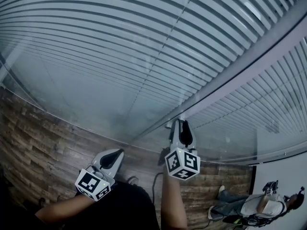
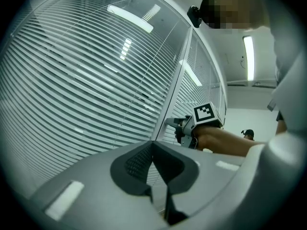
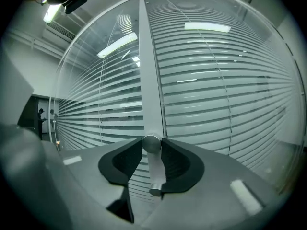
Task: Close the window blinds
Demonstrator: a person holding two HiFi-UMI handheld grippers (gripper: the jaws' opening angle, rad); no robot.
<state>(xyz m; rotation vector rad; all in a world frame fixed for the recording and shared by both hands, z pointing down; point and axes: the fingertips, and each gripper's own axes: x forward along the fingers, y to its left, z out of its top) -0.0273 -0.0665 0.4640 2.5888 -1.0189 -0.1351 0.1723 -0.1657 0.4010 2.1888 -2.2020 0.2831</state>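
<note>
Grey horizontal blinds [image 1: 120, 42] hang behind a glass partition and fill the left gripper view [image 2: 72, 80] and the right gripper view [image 3: 216, 90]. A pale mullion [image 3: 149, 80] runs between two panes. A round metal knob [image 3: 151, 143] with a short lever below it sticks out of the mullion. My right gripper [image 3: 152, 145] is shut on this knob, its tips on either side; it reaches the mullion [image 1: 230, 75] in the head view [image 1: 181, 126]. My left gripper [image 1: 112, 155] hangs lower left, away from the glass, its jaws together [image 2: 153, 147] on nothing. It sees the right gripper [image 2: 176, 124] at the mullion.
Wood-patterned floor [image 1: 43, 143] runs along the foot of the glass. A person [image 1: 254, 205] sits on the floor at the lower right beside a white wall [image 1: 283, 176]. Ceiling lights [image 2: 129, 18] are mirrored in the glass.
</note>
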